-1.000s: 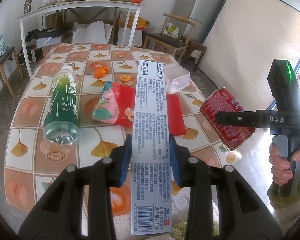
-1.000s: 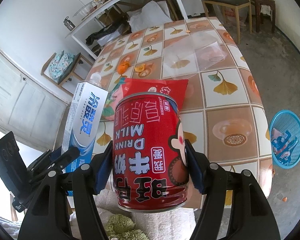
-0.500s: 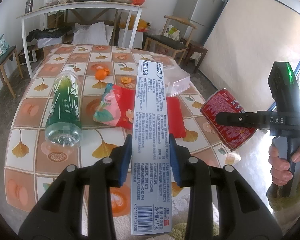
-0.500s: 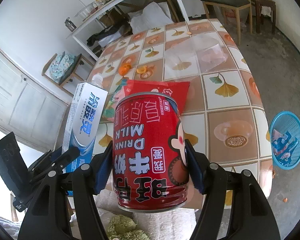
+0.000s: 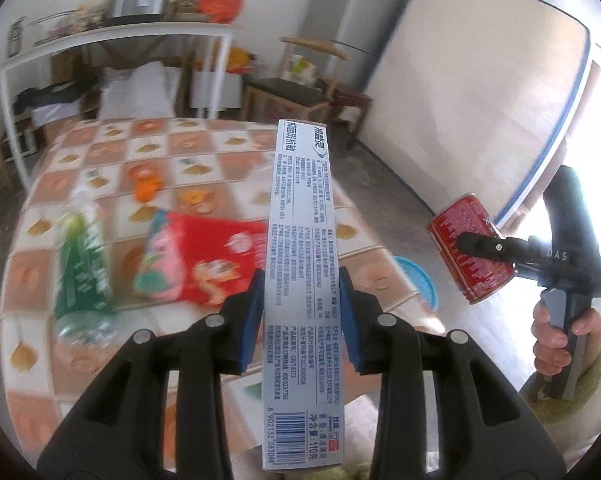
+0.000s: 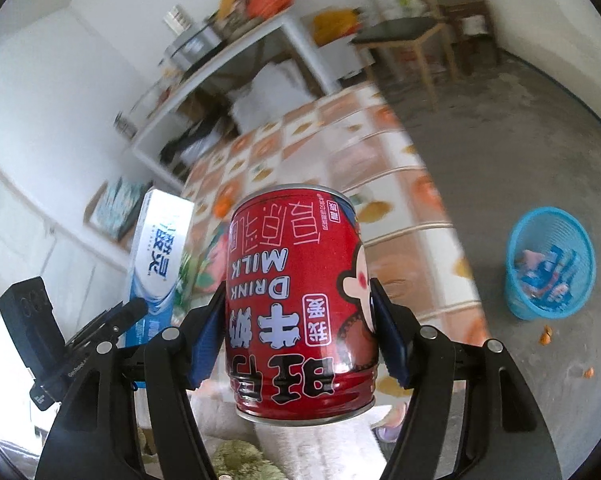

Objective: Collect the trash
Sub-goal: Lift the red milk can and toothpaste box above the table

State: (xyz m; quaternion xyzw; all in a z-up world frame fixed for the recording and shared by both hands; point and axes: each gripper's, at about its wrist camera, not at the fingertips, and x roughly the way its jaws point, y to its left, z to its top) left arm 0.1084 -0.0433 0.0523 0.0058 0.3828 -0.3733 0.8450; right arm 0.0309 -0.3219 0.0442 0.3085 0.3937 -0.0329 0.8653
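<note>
Both pairs of tongs have swung away from the tabletop (image 5: 40, 360) toward the open floor since a second ago: the blue bin (image 6: 550, 264), then a sliver at the right wrist view's edge, now stands whole and closer to centre, and the background is smeared with motion.

Left tongs (image 5: 302, 316) are clenched on a long toothpaste box (image 5: 300, 280), pinching it across its width a little below the middle, so most of its length sticks out ahead. Right tongs (image 6: 298, 340) are clamped on a red milk can (image 6: 300, 300), pads on opposite sides of its round wall, the can upside down by its lettering.

Risks, as I judge them: the can's smooth curved wall gives the pads little to bite, so a quick swing could let it rotate or slip out before it is over the bin. The box may be crushed or pivot in the pinch, and its long free end could catch the bin's rim or miss the mouth. With both loads heading for one narrow opening, the two could also collide above it.

Relative to the bin: it stands on the floor just off the tabletop's corner, some blue wrappers already inside, orange scraps (image 6: 546, 334) on the floor beside it. Well back from the bin, a green bottle (image 5: 84, 268), a red snack bag (image 5: 204, 260) and orange peel (image 5: 144, 190) lie on the tabletop. Nothing appears to block the path across the floor.
</note>
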